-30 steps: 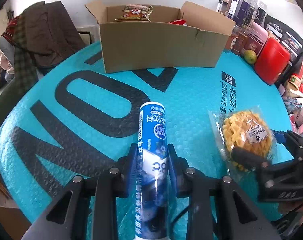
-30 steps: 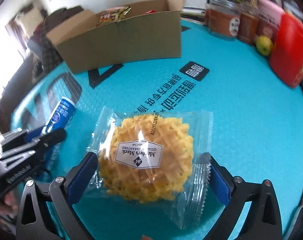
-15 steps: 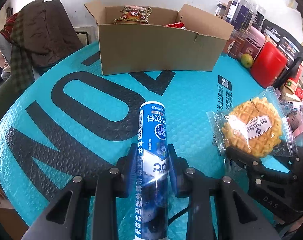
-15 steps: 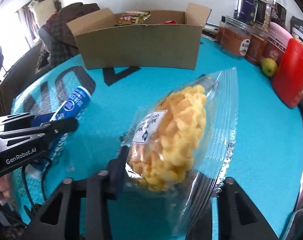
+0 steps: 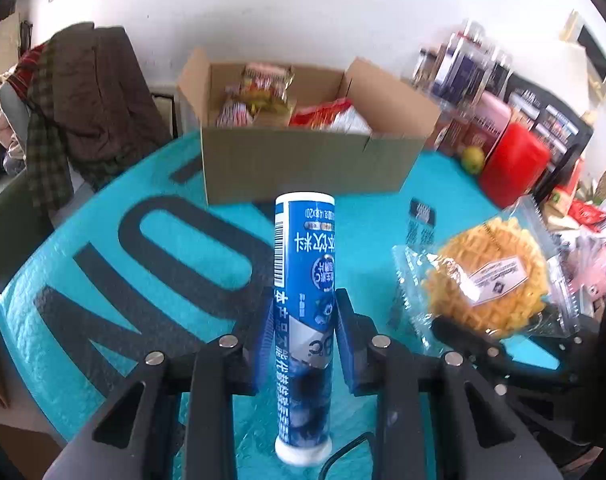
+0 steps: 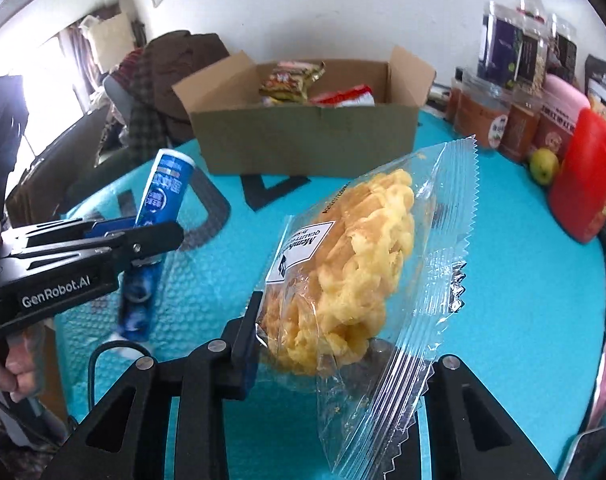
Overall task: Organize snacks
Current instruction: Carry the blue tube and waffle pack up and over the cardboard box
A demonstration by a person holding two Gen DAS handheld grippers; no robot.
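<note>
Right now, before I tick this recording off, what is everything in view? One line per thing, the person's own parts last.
Blue tube: 1, blue and white, clamped in the left gripper above the table.
Waffle packet: 1, yellow waffle in clear wrap, clamped in the right gripper, on edge.
Cardboard box: 1, brown, open, far side of the table, snack bags inside.
Table cover: 1, turquoise with dark letters.
Red container: 1, red, right edge.
Green fruit: 1, yellow-green, beside the red container.
Jars and pouches: several, dark and reddish, back right.
Clothes pile: brown and checked, back left.
Left gripper: black, blue pads, shut.
Right gripper: black, shut.
Hand: 1, on the left gripper's handle.
</note>
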